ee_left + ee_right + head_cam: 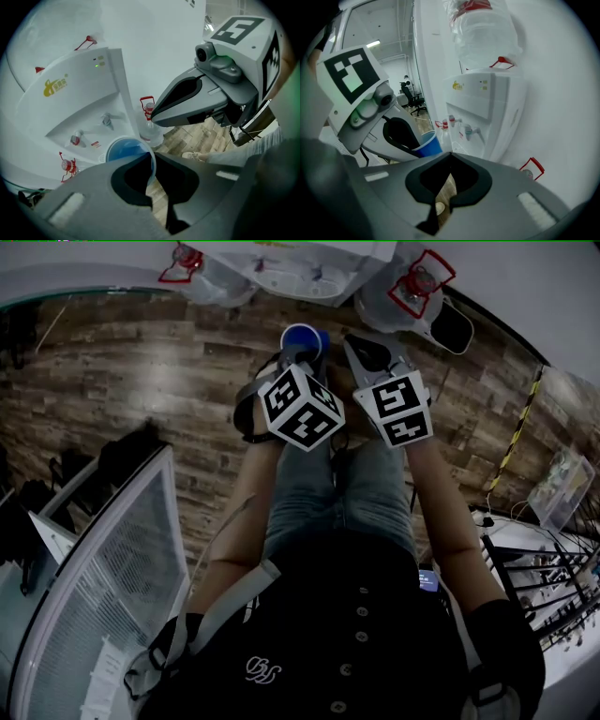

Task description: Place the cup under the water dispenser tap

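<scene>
Wood-plank floor (pixel 122 371) fills most of the head view.

White water dispenser (pixel 487 103) stands against a white wall, with a clear bottle (pixel 485 33) inverted on top. A spare bottle with a red handle (pixel 149 123) sits on the floor just beside the dispenser's base.

Left claw (pixel 152 159): jaws nearly together, pinching the wall of the blue cup (pixel 124 149) at its rim. One jaw is inside the cup and the other outside. The cup is off the floor with its mouth tilted toward the camera, in front of the dispenser. In the right gripper view the cup sits left of the drip grille (pixel 457 147), apart from it and not under a tap.

Right claw (pixel 449 154): tips together, nothing between them. It is just right of the left claw and points at the dispenser front.

Two taps in the recess: red-capped tap (pixel 76 138) and grey tap (pixel 107 120), both clear of the cup.
</scene>
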Tool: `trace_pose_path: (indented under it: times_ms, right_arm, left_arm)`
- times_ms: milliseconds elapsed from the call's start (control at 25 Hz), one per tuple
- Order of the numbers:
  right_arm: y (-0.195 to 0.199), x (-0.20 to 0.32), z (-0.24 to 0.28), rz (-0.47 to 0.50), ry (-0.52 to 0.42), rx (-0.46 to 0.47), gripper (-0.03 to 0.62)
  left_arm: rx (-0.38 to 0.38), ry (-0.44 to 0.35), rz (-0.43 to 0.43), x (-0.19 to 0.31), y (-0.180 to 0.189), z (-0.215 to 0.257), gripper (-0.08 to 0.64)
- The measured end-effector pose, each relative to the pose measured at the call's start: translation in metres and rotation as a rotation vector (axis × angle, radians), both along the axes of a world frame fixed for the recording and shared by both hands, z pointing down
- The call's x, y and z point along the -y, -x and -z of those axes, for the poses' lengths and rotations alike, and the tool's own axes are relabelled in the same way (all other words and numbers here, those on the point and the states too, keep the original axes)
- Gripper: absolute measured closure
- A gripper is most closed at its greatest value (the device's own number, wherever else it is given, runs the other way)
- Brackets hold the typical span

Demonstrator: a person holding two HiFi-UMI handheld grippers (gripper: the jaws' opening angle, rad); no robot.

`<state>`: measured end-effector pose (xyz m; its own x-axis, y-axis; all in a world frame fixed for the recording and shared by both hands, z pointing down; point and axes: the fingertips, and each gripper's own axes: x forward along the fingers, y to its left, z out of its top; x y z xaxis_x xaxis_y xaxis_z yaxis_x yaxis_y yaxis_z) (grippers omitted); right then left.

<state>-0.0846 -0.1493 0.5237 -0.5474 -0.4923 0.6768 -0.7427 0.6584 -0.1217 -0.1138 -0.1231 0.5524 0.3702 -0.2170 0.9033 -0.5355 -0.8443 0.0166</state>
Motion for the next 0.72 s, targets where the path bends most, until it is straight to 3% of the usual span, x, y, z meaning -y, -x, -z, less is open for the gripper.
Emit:
trace_pose_path:
  times_ms: [400,720]
  right_arm:
    - [0.004,0.005,-0.053,-0.002,0.036,-0.008,0.592]
    - [0.015,0.012,-0.102,0.099,0.041,-0.057,0.592]
  left_arm:
    - [0.065,0.01,-0.005,0.007,0.005,-0.048,0.545]
    - [0.093,0.005,-0.028,0.022,0.007,-0.09,0.543]
